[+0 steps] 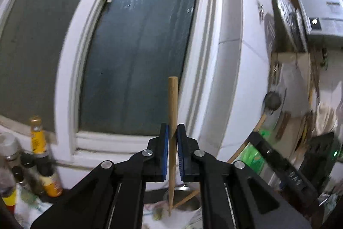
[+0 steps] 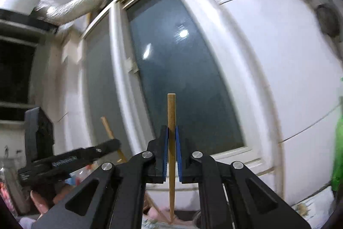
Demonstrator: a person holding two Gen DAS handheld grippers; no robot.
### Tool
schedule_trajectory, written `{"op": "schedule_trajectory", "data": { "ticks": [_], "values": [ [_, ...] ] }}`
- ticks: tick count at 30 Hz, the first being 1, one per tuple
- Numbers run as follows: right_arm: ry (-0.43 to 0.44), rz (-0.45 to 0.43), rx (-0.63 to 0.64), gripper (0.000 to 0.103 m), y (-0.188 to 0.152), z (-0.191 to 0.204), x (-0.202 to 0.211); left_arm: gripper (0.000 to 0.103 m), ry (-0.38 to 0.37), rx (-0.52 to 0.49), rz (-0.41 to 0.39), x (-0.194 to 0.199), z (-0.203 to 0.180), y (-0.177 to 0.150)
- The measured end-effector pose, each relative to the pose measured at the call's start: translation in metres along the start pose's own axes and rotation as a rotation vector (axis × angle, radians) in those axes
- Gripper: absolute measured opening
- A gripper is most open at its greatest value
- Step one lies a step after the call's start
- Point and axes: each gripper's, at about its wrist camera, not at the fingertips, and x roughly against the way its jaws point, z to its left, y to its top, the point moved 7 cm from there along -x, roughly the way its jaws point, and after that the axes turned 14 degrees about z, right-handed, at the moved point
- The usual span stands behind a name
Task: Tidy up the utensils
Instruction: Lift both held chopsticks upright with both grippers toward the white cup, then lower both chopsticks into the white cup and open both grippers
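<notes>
Blur smears shelves beside left claw (image 1: 172, 132) gripping chopstick (image 1: 172, 113).

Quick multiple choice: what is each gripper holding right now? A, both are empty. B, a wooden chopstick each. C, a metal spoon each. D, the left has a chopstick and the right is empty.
B: the left gripper is shut on a wooden chopstick that stands upright between its blue pads, and the right gripper pinches a second chopstick in the same way.
</notes>
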Motion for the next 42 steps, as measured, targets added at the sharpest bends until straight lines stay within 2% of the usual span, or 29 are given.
{"op": "schedule_trajectory", "data": {
  "ticks": [3, 7, 9, 13, 18, 21, 24, 25, 26, 28, 30, 31, 32, 33, 34, 35, 37, 42],
  "values": [
    [-0.051, -0.042, -0.037, 0.008, 0.008, -0.019, 0.006, 0.007, -0.023, -0.004, -0.029, -0.010, -0.010, 0.006],
    [-0.151, -0.048, -0.025, 0.008, 0.007, -0.039, 0.001, 0.007, 0.017, -0.018, -0.058, -0.033, -0.020, 0.003],
    [-0.187, 0.024, -0.013, 0.008, 0.000, -0.045, -0.016, 0.007, 0.054, -0.025, -0.003, -0.059, -0.019, -0.009],
    [-0.193, 0.222, -0.036, 0.008, -0.025, -0.059, -0.060, 0.007, 0.059, 0.029, 0.102, -0.099, -0.007, -0.042],
    [-0.180, 0.362, -0.036, 0.008, -0.050, -0.068, -0.092, 0.007, 0.006, 0.106, 0.135, -0.109, 0.005, -0.061],
    [-0.172, 0.429, -0.033, 0.008, -0.059, -0.069, -0.105, 0.007, 0.012, 0.080, 0.138, -0.106, 0.004, -0.064],
    [-0.202, 0.439, -0.007, 0.008, -0.065, -0.069, -0.105, 0.019, -0.008, 0.034, 0.150, -0.097, 0.001, -0.067],
    [-0.212, 0.441, 0.004, 0.008, -0.067, -0.069, -0.104, 0.031, -0.008, 0.020, 0.157, -0.094, 0.000, -0.069],
    [-0.218, 0.444, 0.012, 0.008, -0.066, -0.065, -0.105, 0.048, 0.006, 0.000, 0.156, -0.087, 0.000, -0.069],
    [-0.227, 0.450, 0.042, 0.008, -0.069, -0.059, -0.107, 0.059, 0.052, -0.024, 0.116, -0.069, 0.006, -0.070],
    [-0.248, 0.451, 0.064, 0.011, -0.069, -0.050, -0.108, 0.061, 0.109, -0.035, 0.100, -0.057, 0.013, -0.070],
    [-0.267, 0.447, 0.073, 0.017, -0.069, -0.050, -0.107, 0.062, 0.161, -0.032, 0.095, -0.052, 0.020, -0.071],
    [-0.276, 0.444, 0.077, 0.031, -0.070, -0.049, -0.107, 0.065, 0.242, -0.032, 0.081, -0.045, 0.028, -0.073],
    [-0.284, 0.435, 0.083, 0.039, -0.069, -0.049, -0.107, 0.068, 0.292, -0.035, 0.065, -0.038, 0.035, -0.075],
    [-0.293, 0.421, 0.095, 0.055, -0.069, -0.049, -0.107, 0.072, 0.321, -0.033, 0.054, -0.032, 0.044, -0.080],
    [-0.309, 0.415, 0.105, 0.060, -0.068, -0.050, -0.107, 0.072, 0.337, -0.021, 0.055, -0.027, 0.052, -0.085],
    [-0.361, 0.428, 0.105, 0.061, -0.071, -0.056, -0.110, 0.073, 0.379, -0.005, 0.067, -0.018, 0.069, -0.094],
    [-0.311, 0.422, 0.075, 0.065, -0.069, -0.050, -0.104, 0.083, 0.458, 0.017, 0.053, 0.005, 0.104, -0.110]
  ]
}}
